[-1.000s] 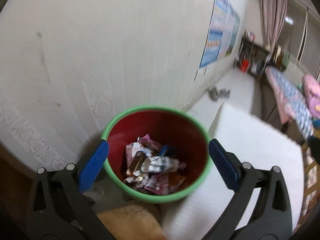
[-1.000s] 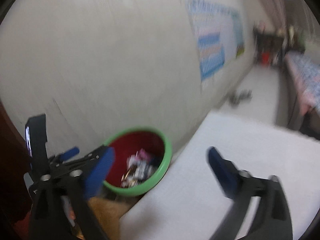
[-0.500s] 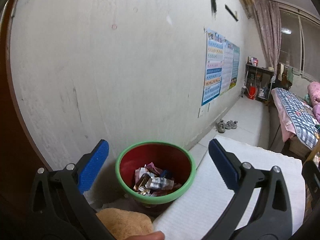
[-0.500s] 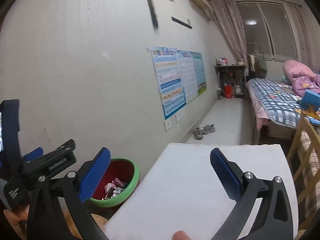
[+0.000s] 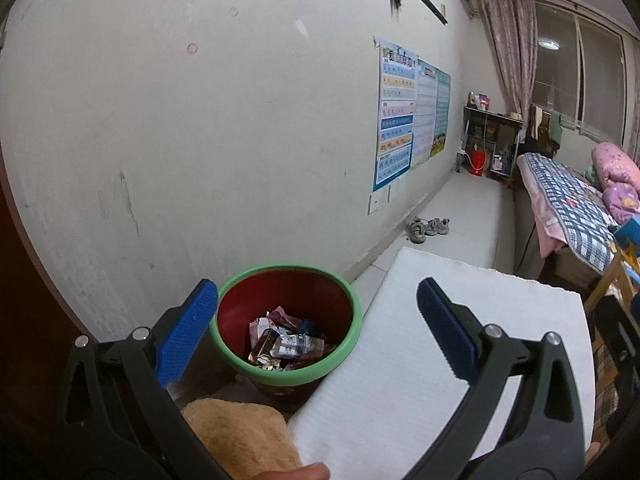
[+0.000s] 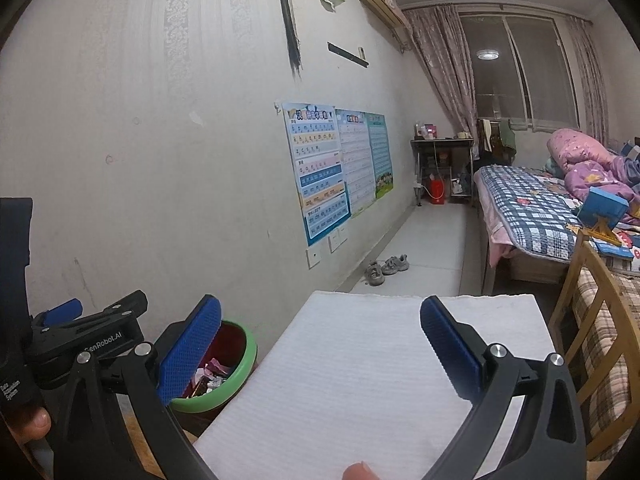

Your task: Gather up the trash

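A: Where's the trash?
B: Wrappers (image 5: 286, 342) lie in a red bin (image 5: 286, 376), just ahead of the left gripper (image 5: 316, 330), jaws apart, empty.
A: And the right gripper (image 6: 318, 350)?
B: Also spread wide, empty, over a white mat (image 6: 360, 380).

The left gripper's black body (image 6: 100, 332), seen in the right wrist view, carries "SenRobot.AI" in white. A small label at the left edge (image 6: 9, 392) seems to read "Data Acquisition System". Print on the wall posters (image 6: 320, 172) is too small to read.
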A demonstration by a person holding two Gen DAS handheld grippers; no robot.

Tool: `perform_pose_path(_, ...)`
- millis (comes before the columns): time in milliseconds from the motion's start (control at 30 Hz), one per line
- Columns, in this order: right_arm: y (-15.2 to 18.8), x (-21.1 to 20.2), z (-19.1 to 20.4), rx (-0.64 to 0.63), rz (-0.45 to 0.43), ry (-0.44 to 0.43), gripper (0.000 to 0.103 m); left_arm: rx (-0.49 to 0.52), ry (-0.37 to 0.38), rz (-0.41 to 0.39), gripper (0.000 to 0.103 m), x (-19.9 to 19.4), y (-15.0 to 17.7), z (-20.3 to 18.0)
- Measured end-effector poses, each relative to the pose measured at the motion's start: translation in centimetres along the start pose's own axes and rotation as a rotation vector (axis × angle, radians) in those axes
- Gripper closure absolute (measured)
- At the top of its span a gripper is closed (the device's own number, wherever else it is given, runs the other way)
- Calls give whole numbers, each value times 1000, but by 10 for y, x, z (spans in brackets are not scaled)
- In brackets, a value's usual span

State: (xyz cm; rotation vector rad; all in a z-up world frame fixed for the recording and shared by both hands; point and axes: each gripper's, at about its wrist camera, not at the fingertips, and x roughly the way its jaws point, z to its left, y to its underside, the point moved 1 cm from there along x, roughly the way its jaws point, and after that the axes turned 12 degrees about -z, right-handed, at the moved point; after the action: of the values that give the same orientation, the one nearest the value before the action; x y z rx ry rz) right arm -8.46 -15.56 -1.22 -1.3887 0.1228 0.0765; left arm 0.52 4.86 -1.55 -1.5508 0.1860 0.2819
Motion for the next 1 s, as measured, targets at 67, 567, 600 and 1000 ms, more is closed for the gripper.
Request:
perform_pose_path(67,0,1,1,3,-1,-4,7,-4,11,-3,6,-3,-1,0)
perform_pose_path(567,13,11,-7,27,37,16,7,0,17,22,6,2,-3,-6)
perform_pose_path(600,14,12,-7,27,41,16,7,1,18,22,6,3,-3,-6)
perform_pose_path(1000,18,11,-2,27,50,14,7,5,29,21,6,0,-2,-8)
